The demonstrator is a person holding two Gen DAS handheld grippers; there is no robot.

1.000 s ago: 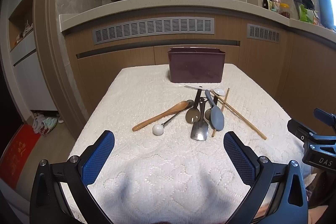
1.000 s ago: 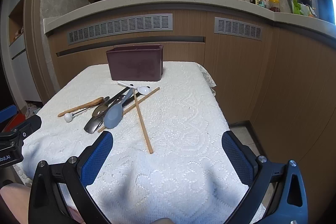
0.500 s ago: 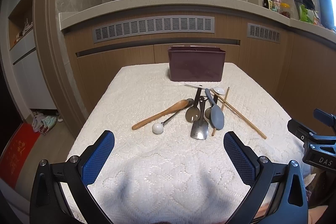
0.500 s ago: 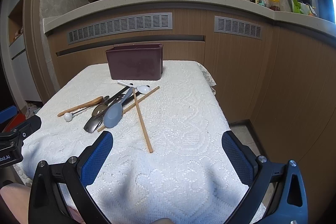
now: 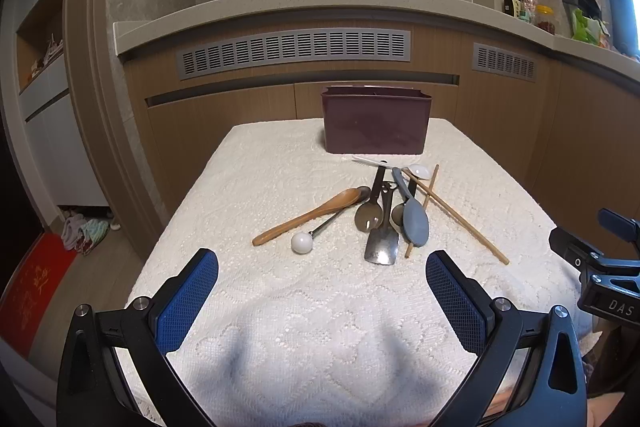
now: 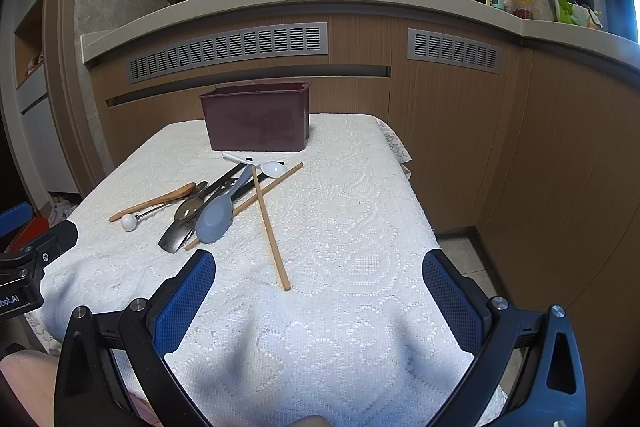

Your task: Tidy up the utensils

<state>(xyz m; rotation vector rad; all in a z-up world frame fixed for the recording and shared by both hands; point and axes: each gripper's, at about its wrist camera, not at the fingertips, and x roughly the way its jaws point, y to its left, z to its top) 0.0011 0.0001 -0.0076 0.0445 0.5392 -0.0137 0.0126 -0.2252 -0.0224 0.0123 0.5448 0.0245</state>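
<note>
Nothing moves since earlier: our left gripper (image 5: 320,291) and right gripper (image 6: 316,287) hover with jaws released, utensils (image 5: 380,215) untouched outside bin (image 5: 376,123).

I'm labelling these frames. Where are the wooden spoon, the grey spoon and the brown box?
wooden spoon (image 5: 308,217), left wrist view, middle of its handle.
grey spoon (image 5: 416,225), left wrist view, on its bowl.
brown box (image 6: 256,129), right wrist view, on its front wall.
</note>
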